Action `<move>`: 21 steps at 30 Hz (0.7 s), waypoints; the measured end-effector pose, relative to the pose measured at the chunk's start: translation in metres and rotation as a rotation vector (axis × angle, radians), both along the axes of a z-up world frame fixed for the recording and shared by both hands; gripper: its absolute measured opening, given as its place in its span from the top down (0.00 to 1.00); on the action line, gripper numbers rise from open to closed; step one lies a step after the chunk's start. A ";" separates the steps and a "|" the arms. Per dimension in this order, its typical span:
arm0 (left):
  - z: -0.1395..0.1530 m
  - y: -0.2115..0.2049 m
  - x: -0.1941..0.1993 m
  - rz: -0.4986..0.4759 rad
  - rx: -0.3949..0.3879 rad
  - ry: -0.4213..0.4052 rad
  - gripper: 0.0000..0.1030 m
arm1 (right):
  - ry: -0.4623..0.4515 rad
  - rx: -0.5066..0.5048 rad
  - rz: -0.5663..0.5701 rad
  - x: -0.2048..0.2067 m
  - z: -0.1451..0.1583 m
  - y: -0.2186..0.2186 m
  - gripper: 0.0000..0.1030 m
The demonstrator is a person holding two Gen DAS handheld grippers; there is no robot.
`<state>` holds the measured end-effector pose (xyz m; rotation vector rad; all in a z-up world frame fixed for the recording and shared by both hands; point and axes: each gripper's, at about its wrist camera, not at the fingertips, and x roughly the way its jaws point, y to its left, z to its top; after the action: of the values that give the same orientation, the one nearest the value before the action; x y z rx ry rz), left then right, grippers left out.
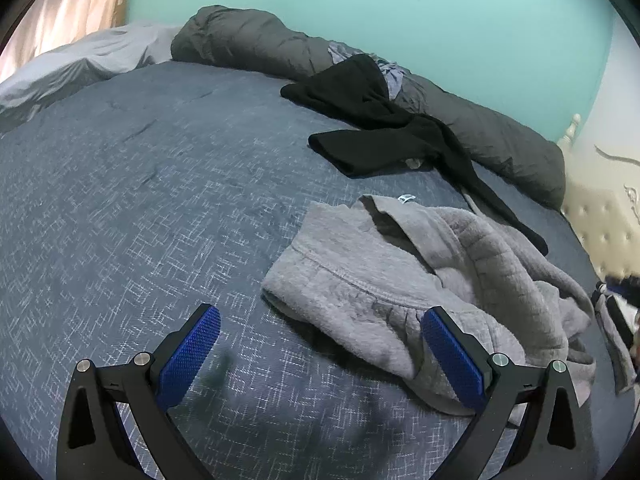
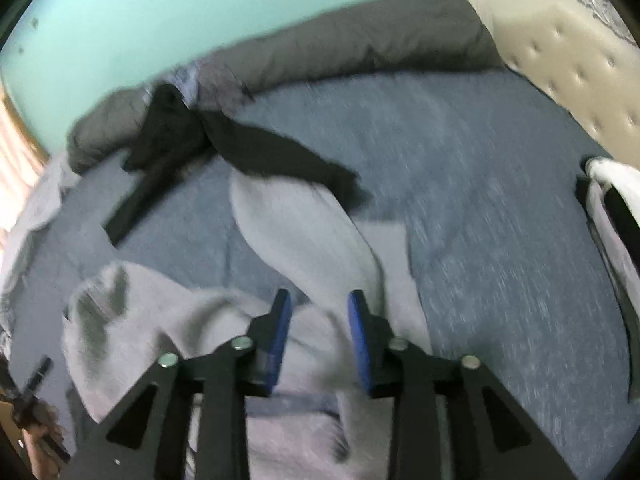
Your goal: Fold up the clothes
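The grey sweatshirt (image 1: 404,292) lies crumpled on the near right part of the bed (image 1: 140,200), one sleeve (image 2: 296,224) stretched away toward the far side, where the black garment (image 1: 384,120) sprawls against a rolled dark duvet (image 1: 480,128).

The main risk is tangling. The end of that sleeve lies under or against a strip of the black garment in the right wrist view, so a pull on the sweatshirt could drag the black piece along. The fleece is thick and bunched into several layers near the hem, so a pinch there may catch two layers at once and spoil the fold.

The left gripper (image 1: 320,344) hangs over the near edge of the sweatshirt with its fingers spread wide and nothing between them. The right gripper (image 2: 318,320) has its fingers partly apart, a narrow gap straddling the base of the sleeve; the pads do not seem to press the cloth, though blur makes this uncertain.

The sweatshirt looks soft, heavy and ribbed at the cuff, with its collar tag (image 1: 406,198) showing
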<state>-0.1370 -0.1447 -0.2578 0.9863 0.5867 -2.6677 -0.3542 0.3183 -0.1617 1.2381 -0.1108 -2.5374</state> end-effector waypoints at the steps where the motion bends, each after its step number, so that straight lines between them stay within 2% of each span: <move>1: -0.001 0.001 -0.001 -0.001 0.000 -0.004 0.00 | 0.001 -0.003 0.014 -0.004 0.002 -0.006 0.55; 6: -0.002 0.004 -0.003 -0.005 -0.005 -0.008 0.00 | -0.006 0.028 0.083 -0.026 -0.002 -0.046 0.54; 11: -0.005 0.006 -0.006 -0.009 -0.003 -0.018 0.00 | -0.042 0.072 0.116 -0.049 -0.024 -0.085 0.49; 21: -0.010 0.002 -0.009 -0.003 -0.002 -0.034 0.00 | -0.106 0.367 0.133 -0.093 -0.079 -0.146 0.49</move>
<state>-0.1457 -0.1428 -0.2680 1.0304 0.5756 -2.6486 -0.4471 0.1725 -0.2405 1.4565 0.4181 -2.4463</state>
